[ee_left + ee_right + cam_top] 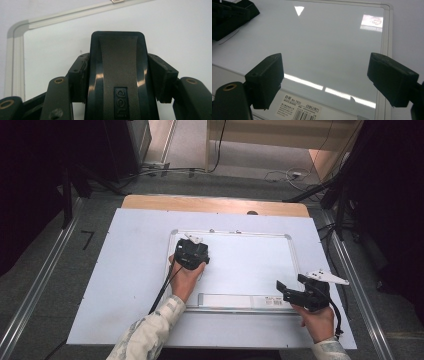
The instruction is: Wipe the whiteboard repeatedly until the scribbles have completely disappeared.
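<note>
While the left gripper [117, 75] clamps a black eraser [117, 62], probably touching the whiteboard [250, 260]; right gripper [324, 82] gapes.

- whiteboard [250, 265]: white, pale grey frame
- eraser [117, 75]: black
- both grippers: black
- sleeves [145, 335]: pale camouflage pattern
- table sheet [130, 270]: white

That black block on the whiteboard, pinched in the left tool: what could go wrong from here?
1. The left hand-held gripper squeezes the black eraser only at its sides; pushing hard might twist it loose.
2. The right hand-held gripper is open at the whiteboard's near edge, gripping nothing, so the board could slide on the white sheet.
</note>
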Demonstrator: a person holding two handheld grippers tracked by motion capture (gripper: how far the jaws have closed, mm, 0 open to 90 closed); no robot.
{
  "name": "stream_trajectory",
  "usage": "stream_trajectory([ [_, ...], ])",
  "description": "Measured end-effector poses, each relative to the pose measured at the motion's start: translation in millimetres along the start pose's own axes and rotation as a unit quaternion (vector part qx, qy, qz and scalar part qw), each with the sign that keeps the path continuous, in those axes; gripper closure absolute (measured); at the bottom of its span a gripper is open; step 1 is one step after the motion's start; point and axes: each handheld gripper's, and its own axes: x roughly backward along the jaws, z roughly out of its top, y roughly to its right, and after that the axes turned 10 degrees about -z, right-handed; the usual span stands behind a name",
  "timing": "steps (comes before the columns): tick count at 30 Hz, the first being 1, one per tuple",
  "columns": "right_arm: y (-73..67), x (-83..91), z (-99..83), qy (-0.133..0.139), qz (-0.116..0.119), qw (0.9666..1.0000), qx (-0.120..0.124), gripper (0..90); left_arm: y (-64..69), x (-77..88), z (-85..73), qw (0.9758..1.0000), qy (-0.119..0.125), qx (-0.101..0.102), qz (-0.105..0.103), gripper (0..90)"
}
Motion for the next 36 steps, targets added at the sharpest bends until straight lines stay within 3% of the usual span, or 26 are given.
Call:
stream_trajectory([
  [8, 0.9, 2.0, -0.9, 0.001, -0.001, 1.0000, -0.002, 12.4, -0.1, 12.8, -14.2, 0.9999, 0.004, -0.003, -0.012, 42.0],
  [12, 1.2, 3.1, -1.3, 0.002, -0.002, 1.0000, -0.002, 12.4, -13.1, 9.7, -9.2, 0.9999, 0.010, 0.012, 0.006, 42.0],
  [15, 2.9, 3.3, -1.8, 0.002, -0.001, 1.0000, -0.005, 12.4, -32.8, 2.0, 2.8, 0.9989, 0.014, 0.038, 0.022, 41.9],
  [19, 2.1, 2.3, -1.3, 0.001, 0.000, 1.0000, -0.003, 12.4, -39.8, -9.6, 16.6, 0.9981, 0.011, 0.048, 0.036, 41.9],
  [23, 1.5, 1.4, -0.7, 0.001, 0.000, 1.0000, -0.003, 12.4, -35.5, -16.1, 22.7, 0.9982, 0.007, 0.040, 0.043, 42.0],
  [27, 0.9, 0.2, 0.0, 0.000, 0.002, 1.0000, -0.002, 12.5, -19.5, -19.2, 21.3, 0.9993, 0.007, 0.024, 0.028, 42.1],
  [30, 0.3, 0.1, 0.1, 0.000, 0.001, 1.0000, -0.001, 12.4, -16.1, -20.1, 21.9, 0.9996, 0.004, 0.018, 0.023, 42.1],
  [33, 0.2, 1.2, 0.0, 0.000, 0.002, 1.0000, -0.002, 12.5, -20.8, -21.8, 25.3, 0.9996, 0.002, 0.025, 0.014, 42.0],
  [36, 0.9, 1.7, -0.3, 0.002, 0.002, 1.0000, -0.002, 12.5, -26.8, -26.2, 30.6, 0.9993, 0.005, 0.031, 0.022, 42.0],
])
